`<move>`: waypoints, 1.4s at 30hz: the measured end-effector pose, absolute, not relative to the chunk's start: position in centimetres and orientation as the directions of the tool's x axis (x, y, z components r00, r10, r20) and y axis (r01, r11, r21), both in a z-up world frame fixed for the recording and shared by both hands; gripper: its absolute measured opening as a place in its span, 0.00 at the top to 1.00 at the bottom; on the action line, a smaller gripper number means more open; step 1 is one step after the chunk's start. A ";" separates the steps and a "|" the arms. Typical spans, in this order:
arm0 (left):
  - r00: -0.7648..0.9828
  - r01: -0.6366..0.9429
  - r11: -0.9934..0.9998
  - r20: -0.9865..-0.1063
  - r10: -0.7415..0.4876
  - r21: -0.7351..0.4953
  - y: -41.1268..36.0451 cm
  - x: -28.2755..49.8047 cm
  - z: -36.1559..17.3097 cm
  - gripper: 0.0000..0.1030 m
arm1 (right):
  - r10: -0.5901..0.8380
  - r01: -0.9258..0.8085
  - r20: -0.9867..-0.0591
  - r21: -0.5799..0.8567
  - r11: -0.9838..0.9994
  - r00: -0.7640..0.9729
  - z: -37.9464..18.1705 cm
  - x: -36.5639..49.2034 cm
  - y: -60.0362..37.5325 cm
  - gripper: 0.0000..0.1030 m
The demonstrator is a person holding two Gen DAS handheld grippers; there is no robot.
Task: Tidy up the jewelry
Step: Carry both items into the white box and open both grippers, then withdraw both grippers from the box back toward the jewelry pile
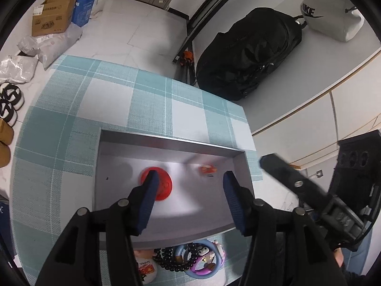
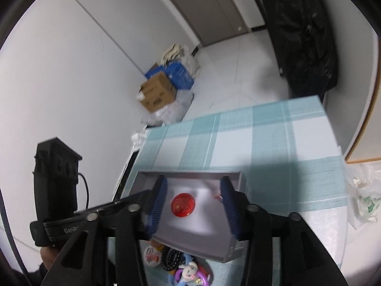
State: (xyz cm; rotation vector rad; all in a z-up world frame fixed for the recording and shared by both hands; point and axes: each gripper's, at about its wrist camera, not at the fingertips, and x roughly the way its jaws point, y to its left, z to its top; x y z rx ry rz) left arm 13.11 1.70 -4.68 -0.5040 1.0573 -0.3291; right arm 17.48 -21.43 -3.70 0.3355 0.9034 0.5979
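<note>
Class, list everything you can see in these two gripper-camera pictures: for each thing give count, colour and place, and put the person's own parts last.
Tray: one, grey, on the table.
Red badge: one, red, inside the tray.
Small red item: one, blurred, inside the tray, at its far right.
Tablecloth: one, teal and white check, covering the table.
Black bead bracelet: one, on the cloth before the tray.
Cartoon ring toys: purple and blue, count unclear, beside the beads.
White badge: one, left of the beads.
Black bag: one, beyond the table.
Cardboard box: one, brown, on the floor.
Left gripper: black, blue pads, open over the tray.
Right gripper: same, open over the tray.
</note>
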 end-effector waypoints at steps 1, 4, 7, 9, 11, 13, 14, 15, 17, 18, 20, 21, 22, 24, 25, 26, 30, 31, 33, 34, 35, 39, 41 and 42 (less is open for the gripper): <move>0.460 0.024 0.845 -0.745 -0.483 -0.534 1.6 13.0 -4.6 0.48 | 0.611 -0.337 -0.629 0.511 0.791 0.481 -3.6 17.4 -21.6 0.44; 0.480 0.025 0.866 -0.754 -0.448 -0.499 1.5 12.6 -4.1 0.47 | 0.605 -0.331 -0.625 0.508 0.795 0.493 -3.3 17.2 -22.0 0.43; 0.494 -0.008 0.888 -0.773 -0.397 -0.460 1.8 12.3 -3.9 0.47 | 0.599 -0.327 -0.628 0.503 0.800 0.498 -3.0 16.9 -22.4 0.33; 0.494 -0.027 0.887 -0.777 -0.390 -0.462 2.1 12.4 -4.2 0.46 | 0.595 -0.323 -0.623 0.502 0.802 0.508 -2.9 16.7 -22.6 0.30; 0.501 -0.039 0.885 -0.776 -0.384 -0.463 2.4 12.2 -4.2 0.46 | 0.591 -0.323 -0.626 0.497 0.805 0.509 -2.7 16.4 -22.8 0.27; 0.517 -0.033 0.891 -0.771 -0.372 -0.453 2.3 12.0 -3.8 0.46 | 0.587 -0.325 -0.624 0.491 0.808 0.516 -2.6 16.1 -23.0 0.25; 0.526 -0.026 0.897 -0.769 -0.363 -0.442 2.2 11.8 -3.6 0.46 | 0.585 -0.326 -0.623 0.489 0.809 0.519 -2.6 16.0 -23.1 0.23; 0.534 -0.020 0.902 -0.767 -0.356 -0.432 2.1 11.5 -3.3 0.46 | 0.583 -0.328 -0.621 0.485 0.811 0.524 -2.5 15.9 -23.2 0.22; 0.548 -0.010 0.910 -0.763 -0.342 -0.414 1.9 11.2 -3.0 0.46 | 0.579 -0.337 -0.616 0.473 0.814 0.535 -2.3 15.4 -23.3 0.19; 0.554 -0.007 0.913 -0.762 -0.336 -0.408 1.8 11.0 -2.9 0.46 | 0.577 -0.341 -0.615 0.467 0.816 0.538 -2.2 15.3 -23.3 0.18; 0.564 0.000 0.921 -0.761 -0.321 -0.388 1.8 10.5 -2.7 0.46 | 0.575 -0.355 -0.613 0.454 0.818 0.542 -2.0 14.8 -23.2 0.16; 0.565 0.003 0.925 -0.763 -0.315 -0.380 1.7 10.2 -2.6 0.45 | 0.573 -0.361 -0.615 0.445 0.819 0.542 -2.0 14.6 -23.1 0.16; 0.566 0.003 0.929 -0.765 -0.307 -0.370 1.7 10.0 -2.6 0.45 | 0.569 -0.365 -0.617 0.436 0.823 0.544 -1.9 14.4 -23.0 0.15; 0.569 0.009 0.933 -0.765 -0.300 -0.359 1.8 9.4 -2.4 0.45 | 0.556 -0.373 -0.616 0.413 0.831 0.558 -1.6 13.8 -23.0 0.14; 0.574 0.009 0.937 -0.766 -0.290 -0.348 1.8 9.1 -2.4 0.45 | 0.556 -0.375 -0.613 0.411 0.831 0.561 -1.5 13.6 -23.0 0.12; 0.581 0.008 0.940 -0.764 -0.281 -0.340 1.8 8.7 -2.3 0.45 | 0.556 -0.377 -0.609 0.409 0.831 0.566 -1.3 13.4 -23.1 0.09; 0.598 0.014 0.947 -0.756 -0.266 -0.322 2.0 7.4 -2.1 0.45 | 0.545 -0.379 -0.598 0.391 0.839 0.588 -1.0 12.3 -23.3 0.04; 0.600 0.018 0.948 -0.755 -0.265 -0.319 2.1 7.2 -2.1 0.45 | 0.543 -0.380 -0.597 0.388 0.840 0.590 -0.9 12.1 -23.4 0.03; 0.604 0.024 0.950 -0.753 -0.262 -0.312 2.2 6.6 -2.1 0.45 | 0.544 -0.386 -0.595 0.384 0.839 0.592 -0.9 11.7 -23.3 0.02; 0.604 0.026 0.950 -0.752 -0.262 -0.310 2.3 6.3 -2.1 0.45 | 0.543 -0.387 -0.595 0.381 0.840 0.592 -0.9 11.5 -23.3 0.01; 0.607 0.027 0.950 -0.750 -0.264 -0.312 2.4 6.1 -2.1 0.45 | 0.536 -0.390 -0.599 0.368 0.844 0.596 -0.9 11.3 -23.2 0.01; 0.593 0.042 0.939 -0.748 -0.298 -0.341 2.6 5.2 -2.6 0.45 | 0.493 -0.391 -0.614 0.305 0.868 0.617 -1.0 10.5 -23.1 0.00; 0.581 0.049 0.950 -0.765 -0.278 -0.309 2.5 4.9 -3.2 0.44 | 0.493 -0.386 -0.619 0.311 0.869 0.611 -1.2 10.3 -23.3 0.00; 0.570 0.048 0.953 -0.775 -0.273 -0.300 2.5 4.8 -3.5 0.44 | 0.493 -0.384 -0.622 0.313 0.869 0.608 -1.3 10.2 -23.4 0.00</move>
